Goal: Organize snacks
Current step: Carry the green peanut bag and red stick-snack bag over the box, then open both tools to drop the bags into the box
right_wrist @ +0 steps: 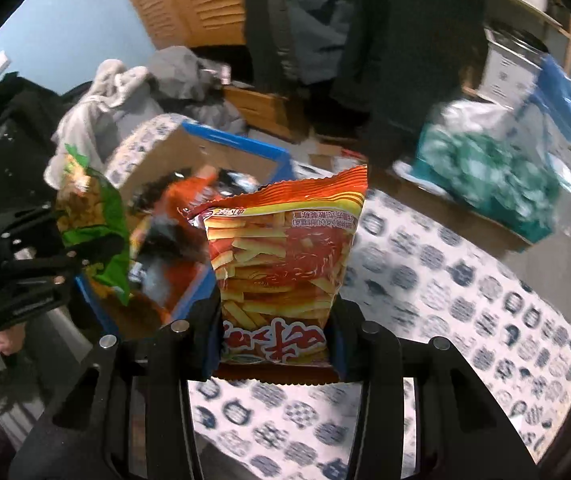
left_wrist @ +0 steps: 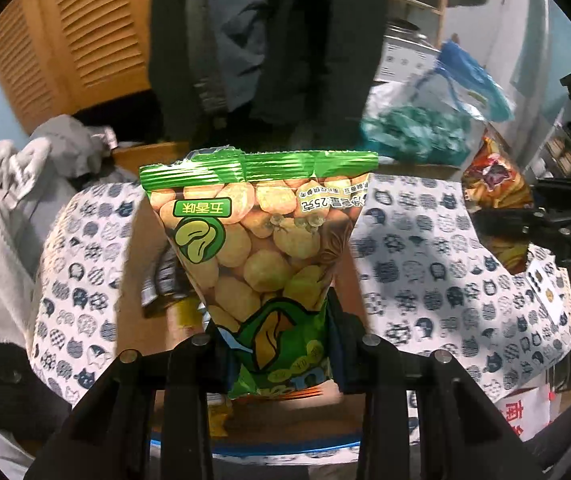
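Cardboard box (right_wrist: 189, 152) with blue rim showed its whole opening only in the right view. Left claw (left_wrist: 277, 360) gripped the green bean packet (left_wrist: 261, 240); right claw (right_wrist: 275, 344) gripped the red fries packet (right_wrist: 281, 260), each jutting forward between the fingers.

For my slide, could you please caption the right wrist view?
Right claw grips an orange fries snack bag above the cat-print cloth.

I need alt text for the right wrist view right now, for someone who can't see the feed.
The right claw grips an orange-red foil packet of potato sticks by its lower end, above a white cloth printed with blue cat faces. To the left, the left claw holds a green foil snack packet above a blue-rimmed cardboard box containing more snack packets.
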A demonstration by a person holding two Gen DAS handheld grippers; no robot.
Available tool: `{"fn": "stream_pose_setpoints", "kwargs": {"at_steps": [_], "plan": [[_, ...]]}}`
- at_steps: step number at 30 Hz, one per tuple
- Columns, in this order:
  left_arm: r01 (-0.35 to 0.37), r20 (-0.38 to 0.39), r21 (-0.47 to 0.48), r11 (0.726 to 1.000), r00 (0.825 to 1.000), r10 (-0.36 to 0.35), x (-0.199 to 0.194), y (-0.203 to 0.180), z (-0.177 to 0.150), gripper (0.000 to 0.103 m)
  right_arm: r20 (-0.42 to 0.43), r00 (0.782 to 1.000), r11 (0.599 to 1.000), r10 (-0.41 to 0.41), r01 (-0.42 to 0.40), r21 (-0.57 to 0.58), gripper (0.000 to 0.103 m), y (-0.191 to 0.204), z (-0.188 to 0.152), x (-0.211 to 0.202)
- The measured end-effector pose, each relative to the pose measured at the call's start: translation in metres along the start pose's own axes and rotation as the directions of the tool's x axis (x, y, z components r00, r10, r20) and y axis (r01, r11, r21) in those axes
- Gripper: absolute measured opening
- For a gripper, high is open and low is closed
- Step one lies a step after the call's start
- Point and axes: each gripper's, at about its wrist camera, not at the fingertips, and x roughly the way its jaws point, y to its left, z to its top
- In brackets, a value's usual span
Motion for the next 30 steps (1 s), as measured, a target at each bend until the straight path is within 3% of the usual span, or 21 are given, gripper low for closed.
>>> {"fn": "stream_pose_setpoints", "kwargs": {"at_steps": [9,17,22,24,28,30], "plan": [[-0.020,-0.050,-0.094,0.995,0.999,0.015,0.021,0.055,-0.015,0.035,-0.037,0.998,0.998,0.047,-0.049,-0.048,0.041,0.045,0.024,0.037],[-0.001,-0.139,-0.157,0.988,0.990,-0.021,0.053,0.078,-0.027,0.036,-0.094,0.994,0.995,0.062,-0.068,-0.066,0.041,0.069,0.038,0.074],[-0.035,-0.170,-0.170,0.985,0.985,0.006,0.061,0.082,-0.028,0.039,-0.118,0.991,0.996,0.058,-0.066,-0.066,0.041,0.073,0.048,0.092],[-0.022,-0.164,-0.187,0.982,0.986,-0.009,0.060,0.082,-0.027,0.041,-0.123,0.991,0.996,0.056,-0.065,-0.068,0.041,0.075,0.053,0.098],[-0.031,-0.131,-0.214,0.976,0.991,0.003,0.052,0.084,-0.021,0.062,-0.133,0.989,0.996,0.057,-0.066,-0.066,0.041,0.078,0.061,0.110],[-0.040,-0.105,-0.210,0.977,0.994,0.018,0.046,0.083,-0.018,0.065,-0.140,0.989,0.996,0.054,-0.064,-0.067,0.042,0.079,0.065,0.116]]}}
